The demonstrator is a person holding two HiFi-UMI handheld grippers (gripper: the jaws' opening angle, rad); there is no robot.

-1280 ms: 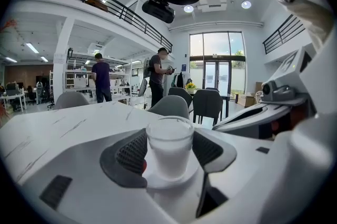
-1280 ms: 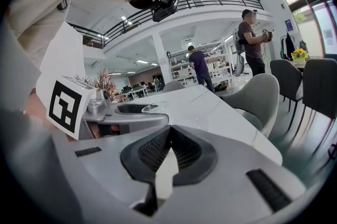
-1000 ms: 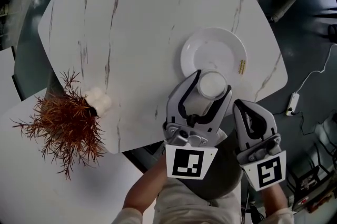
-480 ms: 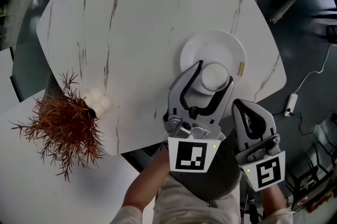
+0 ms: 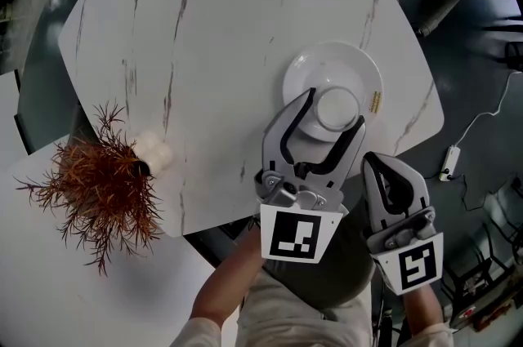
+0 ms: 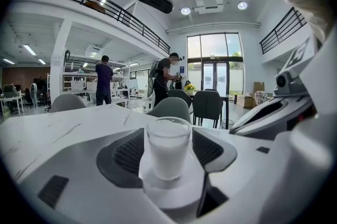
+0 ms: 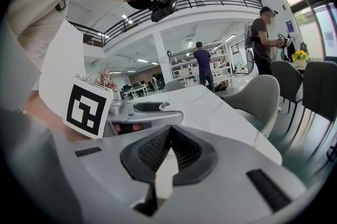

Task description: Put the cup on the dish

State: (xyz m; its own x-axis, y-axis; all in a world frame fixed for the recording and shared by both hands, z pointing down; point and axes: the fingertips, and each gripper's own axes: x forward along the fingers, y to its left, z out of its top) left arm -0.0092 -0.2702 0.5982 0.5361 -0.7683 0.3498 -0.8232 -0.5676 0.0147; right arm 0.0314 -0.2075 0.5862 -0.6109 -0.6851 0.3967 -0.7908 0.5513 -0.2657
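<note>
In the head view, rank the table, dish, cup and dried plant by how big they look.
1. table
2. dried plant, though its loose sprigs make its spread look bigger than the dish
3. dish
4. cup, clearly smallest

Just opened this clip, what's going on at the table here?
A person holds a gripper in each hand over a marble table. The left gripper has its fingers closed on a small white cup, held over the near part of the white dish. Whether the cup already rests there is hard to tell. The right gripper is shut and empty, off the table's near edge. A dried plant sits at the left.
</note>
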